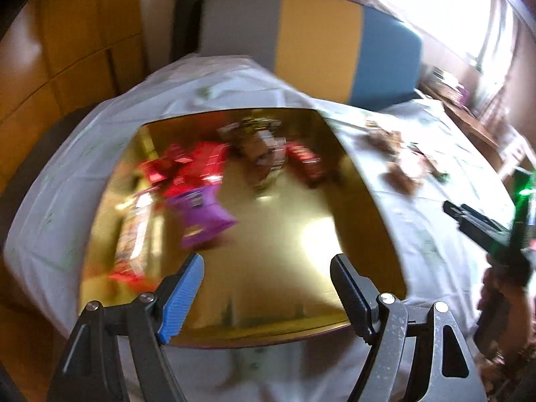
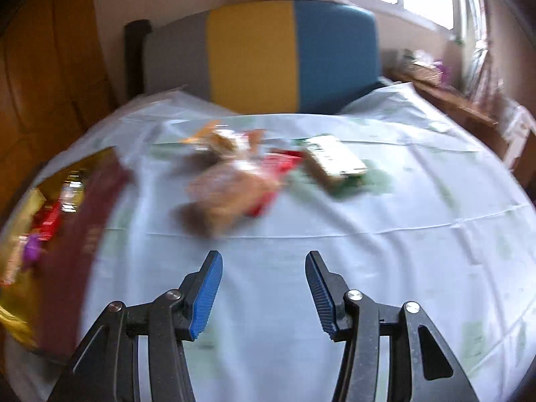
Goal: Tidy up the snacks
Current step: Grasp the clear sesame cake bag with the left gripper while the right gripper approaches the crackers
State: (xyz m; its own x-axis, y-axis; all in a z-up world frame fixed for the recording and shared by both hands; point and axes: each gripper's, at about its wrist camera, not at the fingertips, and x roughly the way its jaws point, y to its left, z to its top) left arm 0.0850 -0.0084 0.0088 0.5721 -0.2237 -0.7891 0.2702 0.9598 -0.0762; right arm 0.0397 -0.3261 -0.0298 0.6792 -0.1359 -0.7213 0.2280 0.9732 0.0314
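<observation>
My left gripper (image 1: 266, 268) hangs wide open and empty over the gold tin (image 1: 284, 301) at the table's (image 2: 268, 268) left edge, snacks (image 1: 201, 181) piled against its far wall. My right gripper (image 2: 263, 266), half open and empty, faces the loose snacks (image 2: 234, 187) mid-table. Both views are smeared; closing now, I risk pinching two overlapping wrappers or the tablecloth.

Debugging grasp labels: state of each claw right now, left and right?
Left claw: open, empty, over the gold tray.
Right claw: open, empty, over the tablecloth, short of the loose snacks.
</observation>
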